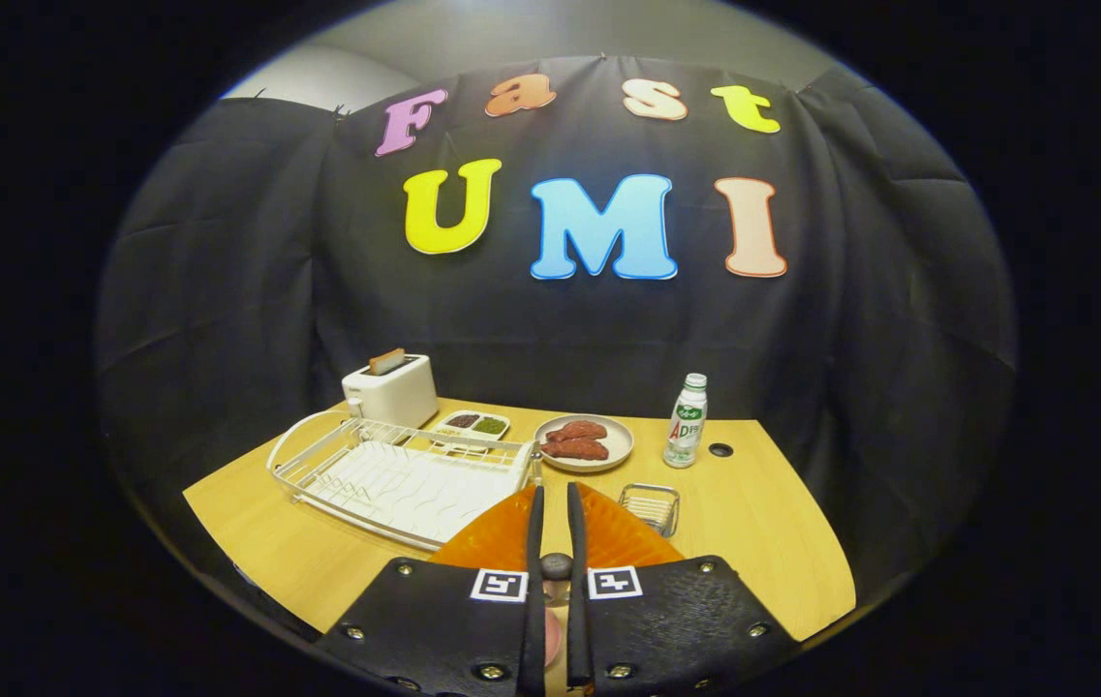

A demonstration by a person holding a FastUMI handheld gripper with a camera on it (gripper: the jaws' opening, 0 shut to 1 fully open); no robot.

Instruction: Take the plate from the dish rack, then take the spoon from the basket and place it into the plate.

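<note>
My gripper (556,503) has its two fingers drawn nearly together, pinching the rim of the orange plate (608,537) edge-on between them, so the plate fans out to either side of the fingers just above the surface (269,552). It is out of the dish rack (395,479), which sits just ahead and to the left with its white wire floor bare. Just ahead and to the right of the fingers stands the small wire basket (650,505); I cannot make out the spoon inside it (the mesh is too fine and small from here).

Beyond those, a round dish of reddish sausages (584,442) sits mid-surface, with a small tray of two dips (475,424) beside it, a white toaster (390,389) behind the rack, and a bottle (686,422) well to the right.

My worry is the hold: a thin rim pinch on a broad plate may let it swivel or slip if I tilt or set it down fast. The plate's edges also sit near the rack's corner and the basket, so a careless swing could knock the basket over. And I must lay the plate flat on open surface before my gripper is free for the spoon.
</note>
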